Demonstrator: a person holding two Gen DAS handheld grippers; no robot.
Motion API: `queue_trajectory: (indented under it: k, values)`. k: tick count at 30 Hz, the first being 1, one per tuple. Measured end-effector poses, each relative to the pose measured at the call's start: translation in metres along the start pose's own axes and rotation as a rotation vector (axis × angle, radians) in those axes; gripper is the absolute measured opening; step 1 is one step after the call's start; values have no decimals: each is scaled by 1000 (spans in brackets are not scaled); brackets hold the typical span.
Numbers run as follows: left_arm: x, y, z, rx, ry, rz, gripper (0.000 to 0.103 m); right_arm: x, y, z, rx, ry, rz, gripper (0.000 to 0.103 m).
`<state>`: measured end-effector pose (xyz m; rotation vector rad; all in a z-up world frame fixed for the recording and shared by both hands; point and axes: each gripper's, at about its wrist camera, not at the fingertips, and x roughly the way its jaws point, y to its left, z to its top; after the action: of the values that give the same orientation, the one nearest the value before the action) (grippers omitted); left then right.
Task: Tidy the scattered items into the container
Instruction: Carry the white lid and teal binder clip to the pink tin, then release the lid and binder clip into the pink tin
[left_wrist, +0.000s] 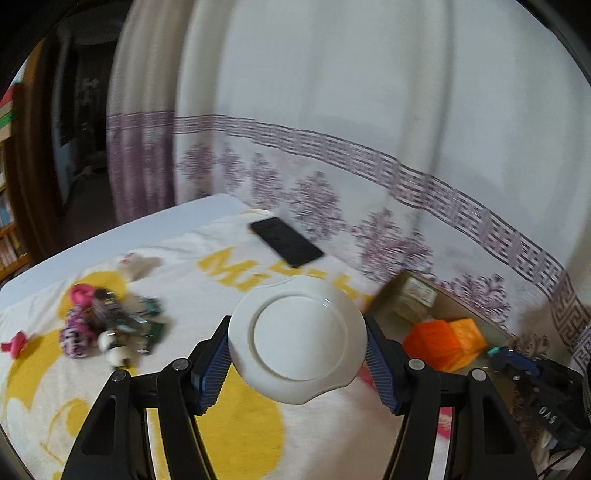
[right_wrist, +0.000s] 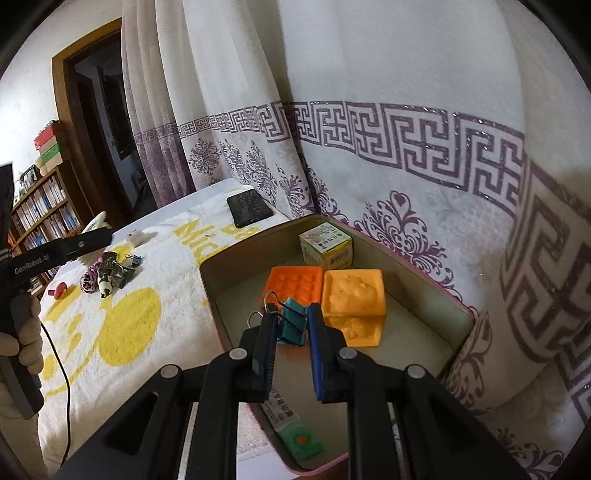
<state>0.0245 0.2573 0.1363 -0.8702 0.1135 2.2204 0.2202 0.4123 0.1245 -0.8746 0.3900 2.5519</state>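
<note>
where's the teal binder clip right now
In the right wrist view, the teal binder clip is clamped in the right gripper, held over the open container, just in front of the orange mould.

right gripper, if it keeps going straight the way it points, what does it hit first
Probably the orange mold inside the container, just beyond the teal binder clip held by the right gripper; depth is hard to judge.

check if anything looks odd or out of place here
Nothing looks spilled or broken. The left gripper holds a white lid clear of the towel, and small items lie scattered outside the container.
</note>
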Motion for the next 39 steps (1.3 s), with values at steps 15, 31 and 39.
queue_trajectory:
  k: [15,31,39]
  values:
    - [52,-69,10,83,70,-85,68,8,-17,-8,-21,-3,-25,18]
    - [81,-84,10,101,130,-124,71,16,-20,-6,-22,5,-36,19]
    - [78,-75,11,75,115,-120,80,18,-17,-5,-18,11,-29,19]
